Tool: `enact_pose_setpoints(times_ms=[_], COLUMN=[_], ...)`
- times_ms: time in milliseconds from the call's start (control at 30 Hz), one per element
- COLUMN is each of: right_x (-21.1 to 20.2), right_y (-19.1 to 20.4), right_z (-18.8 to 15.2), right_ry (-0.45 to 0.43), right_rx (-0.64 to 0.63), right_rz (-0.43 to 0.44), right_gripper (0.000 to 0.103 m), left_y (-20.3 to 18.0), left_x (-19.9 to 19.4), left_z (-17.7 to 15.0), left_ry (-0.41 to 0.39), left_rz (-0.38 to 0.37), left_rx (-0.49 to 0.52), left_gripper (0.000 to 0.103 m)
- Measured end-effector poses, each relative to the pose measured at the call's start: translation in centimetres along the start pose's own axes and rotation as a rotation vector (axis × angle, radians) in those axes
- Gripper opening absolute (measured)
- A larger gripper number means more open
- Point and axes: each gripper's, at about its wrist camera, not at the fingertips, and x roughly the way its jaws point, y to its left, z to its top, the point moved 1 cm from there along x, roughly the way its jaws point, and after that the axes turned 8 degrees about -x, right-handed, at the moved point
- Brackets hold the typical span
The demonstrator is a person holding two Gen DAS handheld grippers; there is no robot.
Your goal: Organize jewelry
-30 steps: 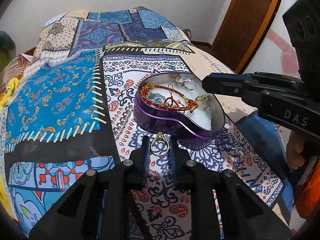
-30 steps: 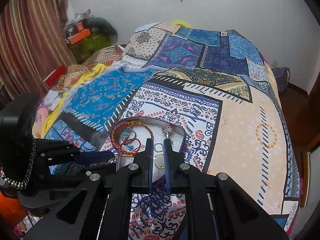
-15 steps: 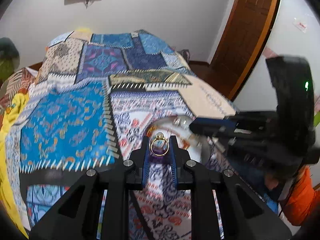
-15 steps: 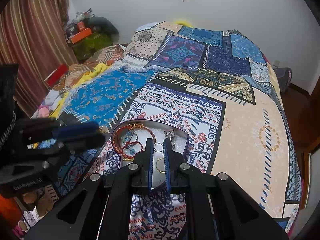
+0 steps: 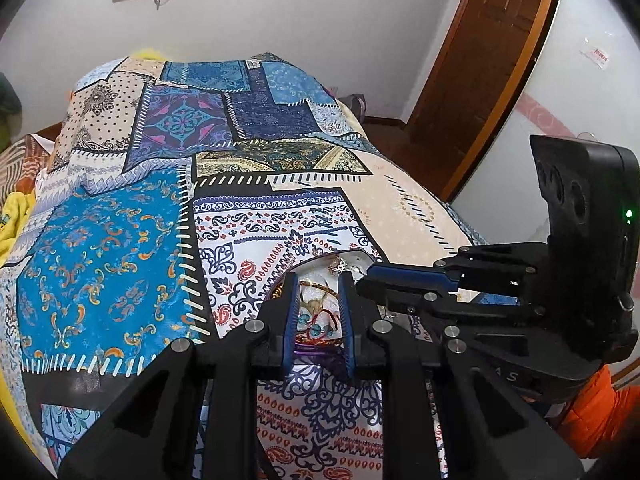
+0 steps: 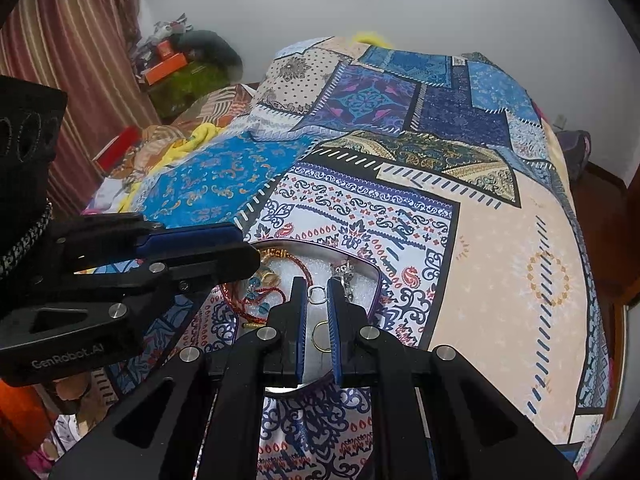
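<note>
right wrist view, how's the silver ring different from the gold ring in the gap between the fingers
The silver ring is smaller and sits farther off, level with the right gripper fingertips; the gold ring is larger and nearer, deeper in the gap. The silver ring's band looks thicker, the gold ring's thin as wire. Both are plain round hoops seen against the white padding of the tin.

My left wrist camera looks forward along my left tongs, low and close over the bed, facing the door at 1 o'clock. My right wrist camera looks along my right tongs toward the curtain at 10 o'clock. Both views share the jewelry tin and quilt.
</note>
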Motion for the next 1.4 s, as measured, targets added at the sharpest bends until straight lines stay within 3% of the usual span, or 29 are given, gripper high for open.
enact_pose_setpoints(times_ms=[133,300,567,767,867,967,1067,1133,1167,1200,1333,1400], right_x=[0.0,-1.2,-7.0,-14.9,-20.2,-24.3,-28.6,-30.4,-31.1,-31.7,-32.9,-32.5], right_y=[0.0,0.5,2.2,4.7,6.8,8.7,11.1,12.4,12.9,13.4,14.8,15.0], right_z=[0.0,0.1,0.9,1.4,1.0,0.4,-0.8,-1.5,-1.8,-2.2,-3.2,-3.2], right_ry=[0.006,-0.009,-0.108,-0.270,-0.391,-0.494,-0.603,-0.651,-0.672,-0.692,-0.736,-0.742], right_rx=[0.001,-0.011,-0.021,-0.026,-0.037,-0.036,-0.039,-0.039,-0.038,-0.037,-0.026,-0.023], right_rz=[-0.007,-0.036,-0.087,-0.167,-0.219,-0.262,-0.312,-0.334,-0.346,-0.361,-0.420,-0.444], right_gripper=[0.011,0.022,0.023,0.023,0.023,0.023,0.023,0.029,0.039,0.051,0.075,0.086], left_y=[-0.2,-0.4,-2.3,-5.5,-7.6,-9.9,-11.7,-12.5,-13.1,-13.3,-13.6,-13.5], left_x=[-0.2,-1.8,-7.9,-15.2,-19.5,-23.6,-26.9,-28.3,-29.3,-29.7,-31.6,-32.2], left_z=[-0.1,0.0,0.3,0.1,-0.4,-1.6,-3.2,-4.0,-4.8,-5.1,-6.6,-7.0], left_ry=[-0.001,-0.031,-0.152,-0.305,-0.404,-0.514,-0.601,-0.644,-0.673,-0.685,-0.743,-0.767], left_rz=[0.011,0.035,0.089,0.109,0.108,0.131,0.128,0.141,0.153,0.159,0.171,0.178], left_rx=[0.009,0.005,0.023,0.047,0.061,0.097,0.111,0.123,0.130,0.130,0.108,0.087], left_gripper=[0.018,0.018,0.018,0.018,0.022,0.027,0.040,0.048,0.050,0.058,0.087,0.090])
